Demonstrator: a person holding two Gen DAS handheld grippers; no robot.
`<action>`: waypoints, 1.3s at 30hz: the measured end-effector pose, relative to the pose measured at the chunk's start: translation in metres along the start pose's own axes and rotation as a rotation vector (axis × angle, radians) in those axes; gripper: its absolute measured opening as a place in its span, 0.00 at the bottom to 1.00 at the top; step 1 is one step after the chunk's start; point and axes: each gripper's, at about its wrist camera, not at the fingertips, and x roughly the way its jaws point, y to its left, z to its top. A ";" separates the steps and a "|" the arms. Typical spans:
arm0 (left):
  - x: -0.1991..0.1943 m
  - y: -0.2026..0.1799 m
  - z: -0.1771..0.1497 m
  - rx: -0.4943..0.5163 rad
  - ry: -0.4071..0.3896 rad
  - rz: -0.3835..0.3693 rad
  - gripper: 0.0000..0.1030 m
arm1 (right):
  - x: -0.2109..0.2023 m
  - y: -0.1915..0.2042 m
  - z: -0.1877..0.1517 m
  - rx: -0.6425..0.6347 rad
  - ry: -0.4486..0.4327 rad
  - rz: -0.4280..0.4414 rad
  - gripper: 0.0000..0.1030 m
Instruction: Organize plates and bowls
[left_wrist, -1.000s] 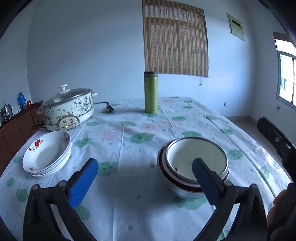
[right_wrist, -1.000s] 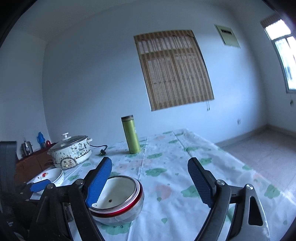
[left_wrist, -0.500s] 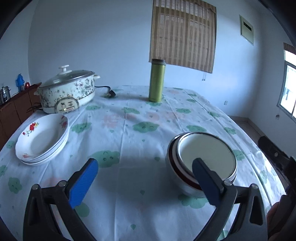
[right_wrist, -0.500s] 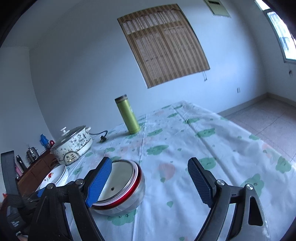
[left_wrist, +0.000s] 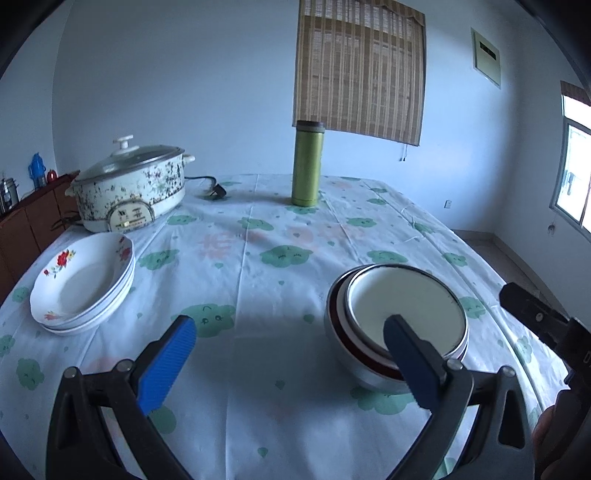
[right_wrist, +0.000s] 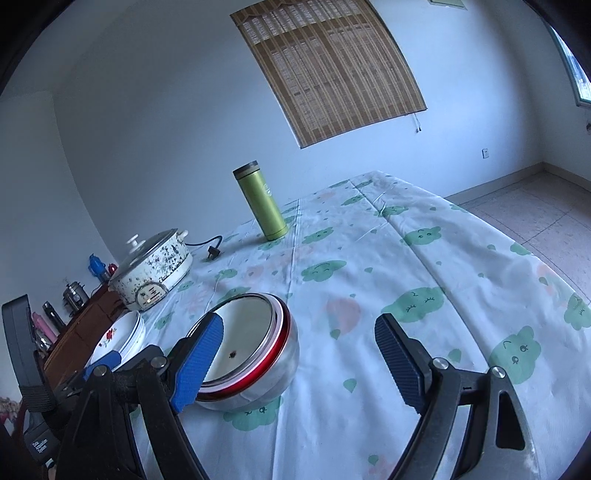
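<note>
Steel bowls (left_wrist: 397, 325) nested near right, plates (left_wrist: 83, 282) stacked left on table (left_wrist: 258, 266). Left claw (left_wrist: 288, 358) and right claw (right_wrist: 295, 358) wide, empty. Sorting looks finished; next, probably withdraw.

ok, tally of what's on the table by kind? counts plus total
Floral plates, stacked: at least 2, exact count unclear
Steel bowls, nested: 2
Electric cooker: 1
Green flask: 1
Total: at least 6
</note>
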 end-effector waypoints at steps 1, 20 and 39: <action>-0.001 -0.001 0.000 0.004 -0.002 0.001 1.00 | 0.001 0.000 0.000 -0.001 0.004 0.001 0.83; 0.010 0.007 0.018 -0.110 0.073 -0.105 0.93 | 0.037 -0.001 0.006 -0.011 0.131 0.010 0.57; 0.059 -0.014 0.010 -0.116 0.280 -0.194 0.40 | 0.067 -0.008 -0.003 0.100 0.258 0.098 0.57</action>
